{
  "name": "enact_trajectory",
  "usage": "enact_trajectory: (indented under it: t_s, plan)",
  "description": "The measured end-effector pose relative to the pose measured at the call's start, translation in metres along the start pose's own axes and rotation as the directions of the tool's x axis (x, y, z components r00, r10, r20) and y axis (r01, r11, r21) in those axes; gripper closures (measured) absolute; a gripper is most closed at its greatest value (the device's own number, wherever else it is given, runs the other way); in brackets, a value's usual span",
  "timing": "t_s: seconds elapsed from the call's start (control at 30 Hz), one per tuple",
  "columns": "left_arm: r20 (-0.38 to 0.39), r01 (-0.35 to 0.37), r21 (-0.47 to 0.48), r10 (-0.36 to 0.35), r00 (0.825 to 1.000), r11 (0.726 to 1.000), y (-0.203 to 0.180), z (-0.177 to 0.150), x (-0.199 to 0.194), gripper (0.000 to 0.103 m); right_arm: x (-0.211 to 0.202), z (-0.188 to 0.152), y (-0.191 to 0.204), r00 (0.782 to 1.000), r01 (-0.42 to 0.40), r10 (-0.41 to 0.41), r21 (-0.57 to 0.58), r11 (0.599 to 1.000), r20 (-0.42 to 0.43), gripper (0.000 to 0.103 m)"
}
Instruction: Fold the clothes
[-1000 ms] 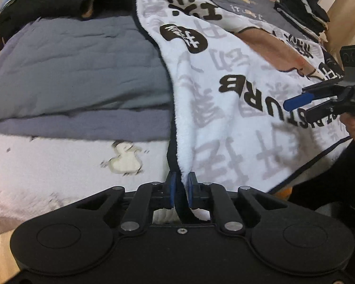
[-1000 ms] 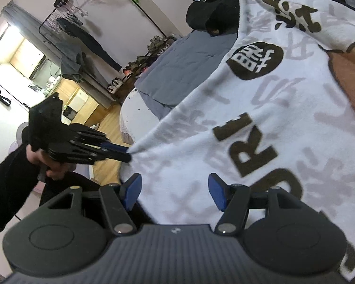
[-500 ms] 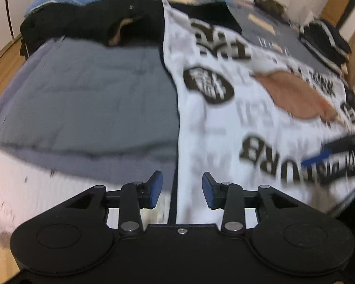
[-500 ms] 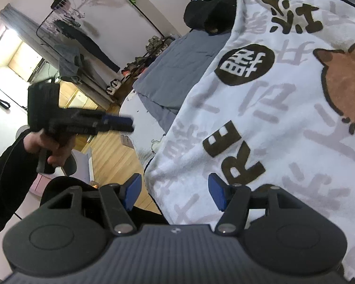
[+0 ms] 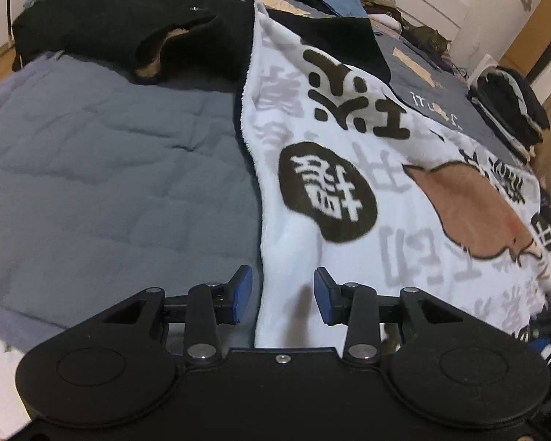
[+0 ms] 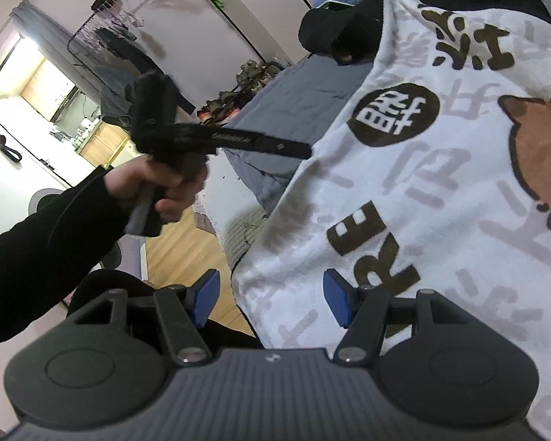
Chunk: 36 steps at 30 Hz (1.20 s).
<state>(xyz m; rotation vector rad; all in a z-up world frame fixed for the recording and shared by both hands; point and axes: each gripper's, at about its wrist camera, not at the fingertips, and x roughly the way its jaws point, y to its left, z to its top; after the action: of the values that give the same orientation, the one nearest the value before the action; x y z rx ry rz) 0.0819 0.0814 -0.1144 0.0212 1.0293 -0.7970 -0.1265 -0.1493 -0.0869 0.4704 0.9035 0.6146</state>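
We're between grabs: white printed fleece (image 5: pixel 349 198) lies flat across the bed (image 5: pixel 110 169). Left tongs (image 5: pixel 283 294) and right tongs (image 6: pixel 272 299) both gape empty. Next, clamp its 6 o'clock edge.

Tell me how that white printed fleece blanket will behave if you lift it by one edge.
The white printed fleece blanket drapes over the bed edge, so it will probably sag limply. Its plush pile suggests bulky but fairly light, and unlikely to slip from the pads.
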Motion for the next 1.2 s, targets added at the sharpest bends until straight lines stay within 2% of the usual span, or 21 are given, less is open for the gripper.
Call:
enact_trajectory:
  t_s: [0.23,0.3,0.33,0.37,0.5,0.63,0.77,0.9,1.0,1.13,1.2]
  plan:
    - [-0.073,0.002,0.002,-0.002,0.997,1.000,0.001,0.004,0.029,0.067,-0.003,0.000,0.000,1.000,-0.003,0.003,-0.005,1.000,0.006,0.042]
    - [-0.087,0.000,0.058,0.005,0.996,0.998,-0.005,0.004,0.031,0.076,-0.003,0.000,-0.003,1.000,0.001,-0.001,0.003,1.000,0.009,0.042]
    - [-0.091,-0.002,0.088,0.010,0.996,0.996,-0.009,0.005,0.032,0.088,-0.003,0.000,-0.004,1.000,0.003,-0.003,0.006,1.000,0.011,0.042]
    - [-0.094,-0.006,0.106,0.016,0.995,0.994,-0.010,0.006,0.030,0.092,-0.004,0.001,-0.005,1.000,0.004,-0.004,0.007,1.000,0.013,0.042]
    - [-0.044,-0.057,0.168,0.065,0.997,0.984,-0.014,0.015,0.014,0.095,-0.009,0.001,-0.006,1.000,0.005,-0.005,0.017,1.000,0.030,0.042]
    - [-0.025,-0.087,0.128,0.091,0.996,0.988,-0.001,0.021,-0.005,0.095,-0.013,0.000,-0.006,0.999,0.001,-0.001,0.015,1.000,0.042,0.042]
    - [-0.050,-0.156,0.082,0.160,0.986,0.984,0.014,0.013,-0.009,0.095,-0.013,-0.001,-0.005,0.999,0.005,-0.005,0.013,1.000,0.040,0.042]
    - [0.016,-0.110,0.026,0.110,0.994,0.994,0.012,0.002,-0.029,0.095,-0.014,0.000,-0.006,0.999,0.017,-0.018,0.017,1.000,0.046,0.042]
    - [0.063,-0.086,0.046,0.083,0.995,0.995,-0.008,-0.005,-0.041,0.095,-0.017,0.001,-0.008,0.998,0.027,-0.029,0.026,0.999,0.061,0.042]
    - [0.159,-0.054,0.028,0.049,0.986,0.998,-0.040,-0.012,-0.052,0.094,-0.022,0.002,-0.011,0.995,0.050,-0.053,0.040,0.998,0.082,0.042]
    - [0.191,-0.024,0.027,0.018,0.981,0.999,-0.055,-0.014,-0.054,0.088,-0.025,0.002,-0.013,0.993,0.064,-0.068,0.045,0.997,0.094,0.042]
